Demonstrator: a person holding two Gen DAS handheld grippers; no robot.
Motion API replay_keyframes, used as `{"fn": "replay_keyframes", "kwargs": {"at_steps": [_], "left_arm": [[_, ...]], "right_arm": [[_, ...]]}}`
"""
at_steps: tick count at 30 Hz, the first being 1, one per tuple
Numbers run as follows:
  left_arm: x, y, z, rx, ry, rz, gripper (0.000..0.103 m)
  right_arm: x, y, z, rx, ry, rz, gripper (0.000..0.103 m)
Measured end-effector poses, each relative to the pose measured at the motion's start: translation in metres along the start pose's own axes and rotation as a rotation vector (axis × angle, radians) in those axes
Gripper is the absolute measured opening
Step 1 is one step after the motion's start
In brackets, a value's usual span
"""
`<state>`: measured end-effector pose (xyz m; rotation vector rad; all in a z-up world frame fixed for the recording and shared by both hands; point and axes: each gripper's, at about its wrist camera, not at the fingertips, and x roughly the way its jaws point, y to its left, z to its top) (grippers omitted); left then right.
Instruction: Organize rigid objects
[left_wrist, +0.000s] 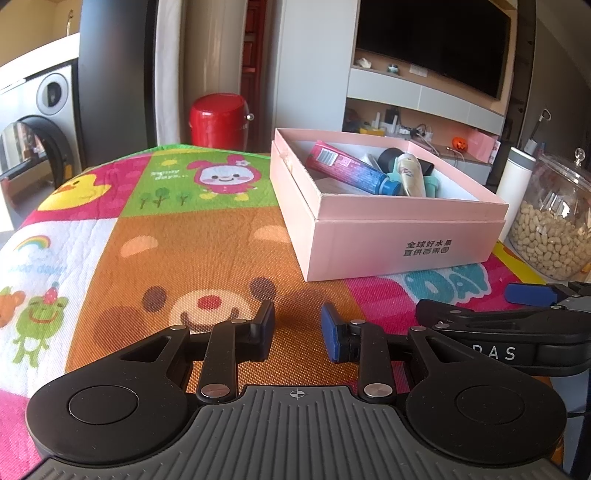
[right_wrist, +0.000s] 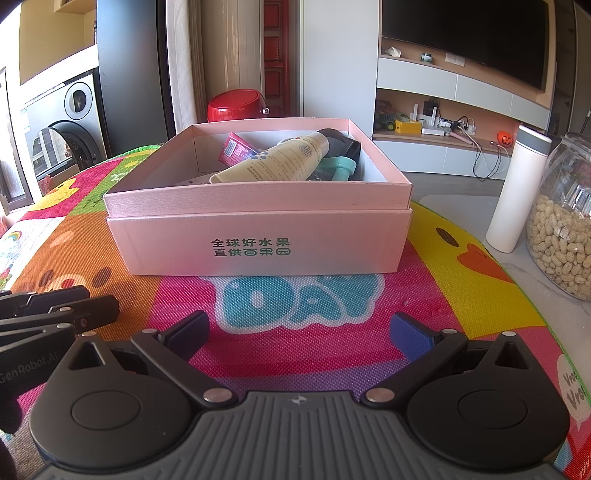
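Nearest, the left gripper (left_wrist: 297, 334) hangs over the cartoon-print mat (left_wrist: 207, 243) with its jaws parted and nothing between them. Just to its right, the right gripper (right_wrist: 299, 334) stands with jaws spread wide, also empty, above the mat's pink patch. Farther back on the tabletop (right_wrist: 458, 206) sits the open pink box (right_wrist: 258, 236), holding a cream bottle (right_wrist: 277, 158), a pink-and-blue tube (left_wrist: 351, 168), a teal piece (right_wrist: 341, 168) and a black object (right_wrist: 340, 144), all piled together. Right of the box stand a white flask (right_wrist: 513, 192) and a glass jar of peanuts (right_wrist: 561, 221).
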<state>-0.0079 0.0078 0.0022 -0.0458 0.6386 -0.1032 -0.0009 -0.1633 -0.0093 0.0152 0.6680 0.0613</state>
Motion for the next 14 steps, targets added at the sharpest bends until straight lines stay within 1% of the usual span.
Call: {"fn": "replay_keyframes", "kwargs": {"at_steps": [14], "left_arm": [[0.0004,0.0013,0.0001,-0.006,-0.001,-0.004,0.031]], "right_arm": [[0.0000,-0.0002,-0.0002,0.000,0.000,0.000,0.103]]}}
